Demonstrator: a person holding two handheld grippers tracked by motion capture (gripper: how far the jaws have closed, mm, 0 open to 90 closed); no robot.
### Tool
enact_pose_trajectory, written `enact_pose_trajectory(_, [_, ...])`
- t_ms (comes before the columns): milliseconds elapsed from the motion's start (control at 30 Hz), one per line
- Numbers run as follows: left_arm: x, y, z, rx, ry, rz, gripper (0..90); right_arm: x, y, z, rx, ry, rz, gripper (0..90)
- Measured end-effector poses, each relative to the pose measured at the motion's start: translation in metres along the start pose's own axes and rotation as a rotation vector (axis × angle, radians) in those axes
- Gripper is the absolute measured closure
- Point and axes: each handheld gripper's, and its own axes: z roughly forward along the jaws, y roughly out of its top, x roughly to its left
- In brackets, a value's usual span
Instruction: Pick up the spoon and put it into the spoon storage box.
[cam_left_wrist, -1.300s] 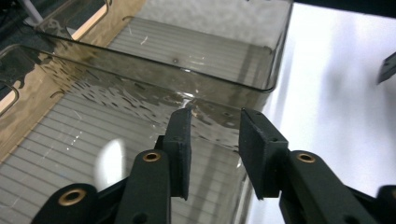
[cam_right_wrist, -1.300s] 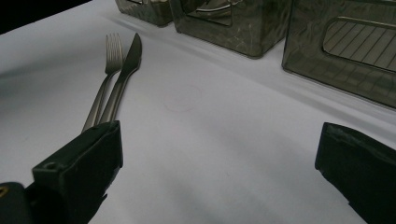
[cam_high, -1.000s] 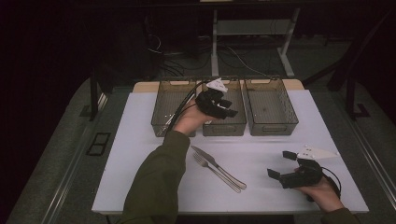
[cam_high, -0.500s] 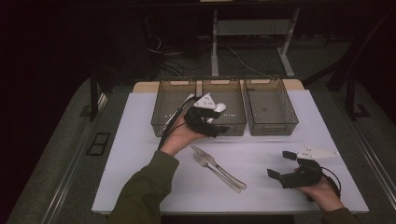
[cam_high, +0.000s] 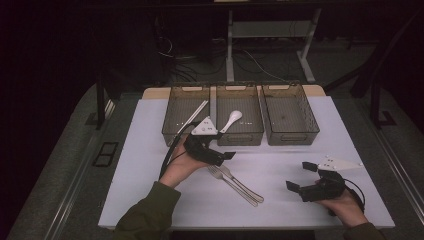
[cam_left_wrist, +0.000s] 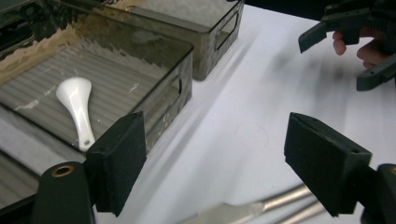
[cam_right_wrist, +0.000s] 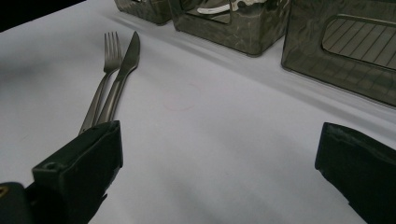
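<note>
Your left fingers (cam_left_wrist: 116, 165) have just been opening, empty; the right fingers (cam_right_wrist: 77, 175) gape empty. Spoon (cam_high: 231, 120) sits binned; fork (cam_high: 216, 172) and knife (cam_high: 239, 183) wait before the middle bin (cam_high: 240, 136).

You have three see-through bins (cam_high: 239, 118) in a row. In the middle bin lies one white spoon (cam_high: 230, 120). The left bin holds two chopsticks (cam_high: 193, 114). Just in front of the bins lie one fork (cam_high: 231, 181) and one knife (cam_high: 242, 182).
</note>
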Motion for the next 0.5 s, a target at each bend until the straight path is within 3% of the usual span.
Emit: enact_pose_trajectory(500, [-0.012,-0.043,-0.026,-0.015,0.026,-0.034,14.2,0.001,0.001,-0.001,-0.006,0.012,-0.001,0.8])
